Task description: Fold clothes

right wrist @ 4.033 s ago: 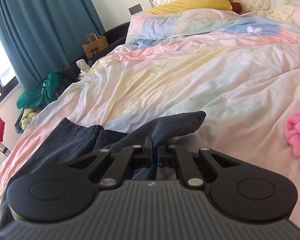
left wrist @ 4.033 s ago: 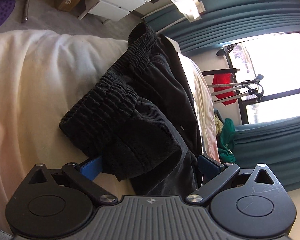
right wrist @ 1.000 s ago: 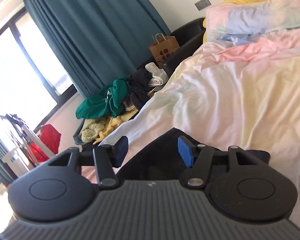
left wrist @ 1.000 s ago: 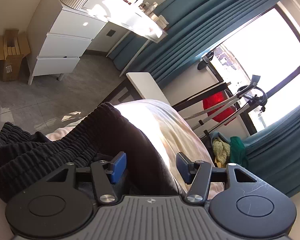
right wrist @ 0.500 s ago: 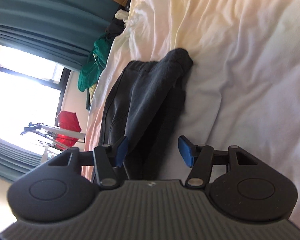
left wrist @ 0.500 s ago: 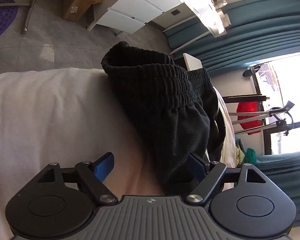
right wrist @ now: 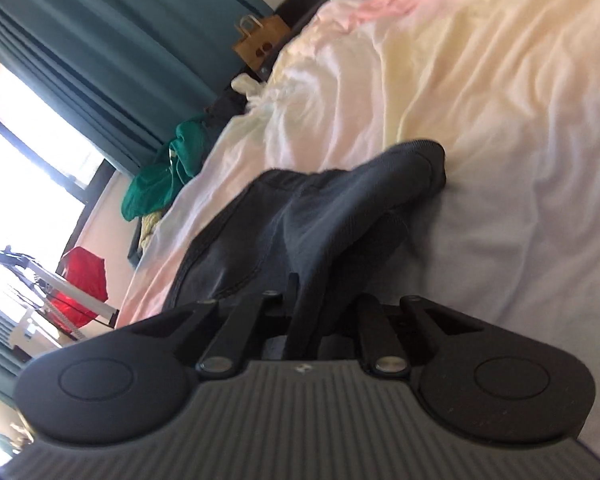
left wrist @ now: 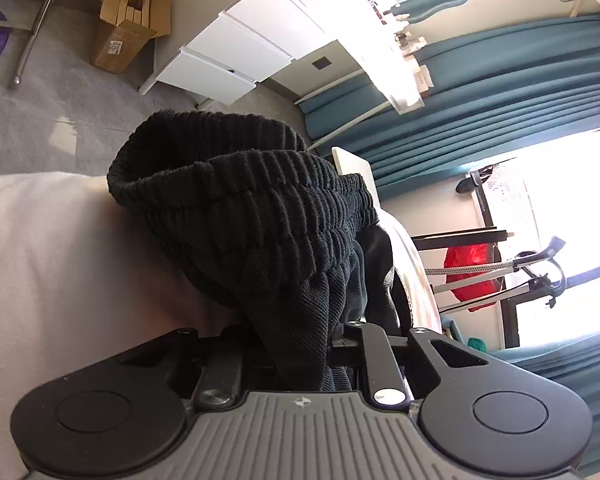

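Left wrist view shows the black trousers (left wrist: 260, 216) lying on the bed (left wrist: 52, 248), with the ribbed elastic waistband bunched up just in front of the left gripper (left wrist: 296, 356). Its jaws are closed on a pinch of the cloth just below the waistband, and the fabric runs straight down between them.

In the right wrist view the same trousers stretch away from the right gripper (right wrist: 304, 320) across the pale bedsheet, and one rounded end of the cloth rests on the sheet further from the gripper. The jaws of this gripper are also pressed together on a fold of the dark fabric.

The trousers look soft and limp, of medium weight, with a woven texture that should not slip easily. I judge that the cloth will sag and crease wherever it is not supported, so it needs two holds well apart. The waistband is thicker and firmer than the rest, so it is a good place to grip; the thin leg cloth can slide out if only a small pinch is taken.

Beside the bed, near the teal curtain (right wrist: 80, 40), lies a heap of other clothes (right wrist: 160, 184).
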{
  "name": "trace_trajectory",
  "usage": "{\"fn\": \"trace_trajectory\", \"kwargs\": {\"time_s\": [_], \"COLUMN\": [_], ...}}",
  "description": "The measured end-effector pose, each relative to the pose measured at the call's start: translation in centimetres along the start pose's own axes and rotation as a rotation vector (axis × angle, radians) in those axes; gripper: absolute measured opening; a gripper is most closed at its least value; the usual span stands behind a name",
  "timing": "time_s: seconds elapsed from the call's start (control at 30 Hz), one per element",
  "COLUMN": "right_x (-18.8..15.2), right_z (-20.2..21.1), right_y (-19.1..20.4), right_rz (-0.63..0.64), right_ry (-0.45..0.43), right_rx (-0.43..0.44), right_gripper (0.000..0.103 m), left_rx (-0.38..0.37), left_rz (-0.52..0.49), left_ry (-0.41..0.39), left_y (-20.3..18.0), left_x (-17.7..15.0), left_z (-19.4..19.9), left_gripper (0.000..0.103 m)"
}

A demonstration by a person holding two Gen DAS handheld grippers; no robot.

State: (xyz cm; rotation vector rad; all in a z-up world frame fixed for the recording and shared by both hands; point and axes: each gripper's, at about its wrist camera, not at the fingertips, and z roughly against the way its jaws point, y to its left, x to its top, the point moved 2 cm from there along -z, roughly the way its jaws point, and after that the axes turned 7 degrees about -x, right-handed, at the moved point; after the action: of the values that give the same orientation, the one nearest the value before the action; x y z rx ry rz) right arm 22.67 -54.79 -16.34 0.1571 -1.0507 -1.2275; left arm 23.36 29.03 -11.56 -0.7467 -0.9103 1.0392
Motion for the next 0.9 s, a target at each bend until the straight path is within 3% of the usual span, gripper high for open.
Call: {"fn": "trace_trajectory", "kwargs": {"time_s": [0.07,0.17,0.4,0.5,0.57,0.7,0.9], "right_x": [0.3,1.2,1.8,1.0,0.5,-0.2,-1.0], "right_z": [1.0,2.7,8.3,9.6,10.6,11.5,12.2], "right_y": [0.8,0.0,-3.9,-5.8,-7.2,-8.7,-10.7], "right_rz": [0.033,-0.033,-0.099,-0.116,-0.196,-0.249,-0.284], "right_ry": [-0.023,-0.019,0.016,0.087,0.126,0.157,0.190], "right_rx": [-0.030,-0.024,-0.019,-0.034,-0.027,-0.019,-0.015], "right_gripper": [0.009,0.009,0.009,0.009,0.009,0.009,0.009], "left_rx": [0.000,0.000,0.027,0.027,0.027,0.041,0.072], "left_rz": [0.003,-0.031,-0.069,-0.105,-0.108,-0.126,-0.150], "left_ry": [0.012,0.015,0.030,0.044,0.048,0.049,0.074], "left_y": [-0.4,-1.5,-2.9,-2.1,-1.2,0.1,2.6], "left_x": [0.5,1.5,3.2,4.0,4.4,4.6,4.4], "left_z": [1.0,2.6,8.6,11.5,13.7,17.5,19.2], "left_gripper": [0.010,0.009,0.009,0.009,0.009,0.008,0.008]}}
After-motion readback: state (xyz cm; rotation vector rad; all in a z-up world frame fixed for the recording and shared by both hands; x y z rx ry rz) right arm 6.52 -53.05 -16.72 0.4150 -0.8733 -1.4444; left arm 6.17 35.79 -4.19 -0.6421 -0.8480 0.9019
